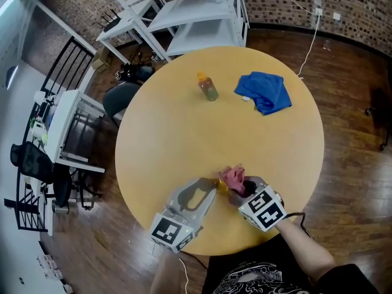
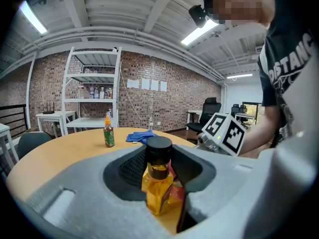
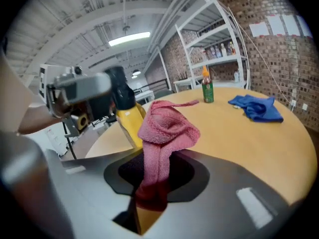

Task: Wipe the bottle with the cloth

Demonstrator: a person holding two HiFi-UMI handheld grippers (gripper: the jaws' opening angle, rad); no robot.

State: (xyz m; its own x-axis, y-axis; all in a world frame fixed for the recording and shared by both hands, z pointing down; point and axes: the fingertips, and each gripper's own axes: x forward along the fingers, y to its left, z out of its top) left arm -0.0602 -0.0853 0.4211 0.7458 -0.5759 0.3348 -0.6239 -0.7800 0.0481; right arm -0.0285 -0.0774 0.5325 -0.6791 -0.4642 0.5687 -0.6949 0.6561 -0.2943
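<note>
A small bottle point(image 2: 158, 180) of yellow liquid with a black cap stands between the jaws of my left gripper point(image 2: 162, 183), which is shut on it near the table's front edge point(image 1: 218, 185). My right gripper point(image 3: 149, 188) is shut on a pink cloth point(image 3: 164, 133), whose bunched top rises above the jaws. In the right gripper view the bottle point(image 3: 127, 116) stands just left of the cloth, touching or nearly touching it. From the head view the pink cloth point(image 1: 234, 179) lies against the bottle's right side, with the right gripper point(image 1: 245, 192) behind it.
A second bottle with an orange cap and green label point(image 1: 207, 87) stands at the far side of the round wooden table point(image 1: 184, 139). A blue cloth point(image 1: 264, 92) lies to its right. White shelving point(image 1: 184, 17) stands beyond the table.
</note>
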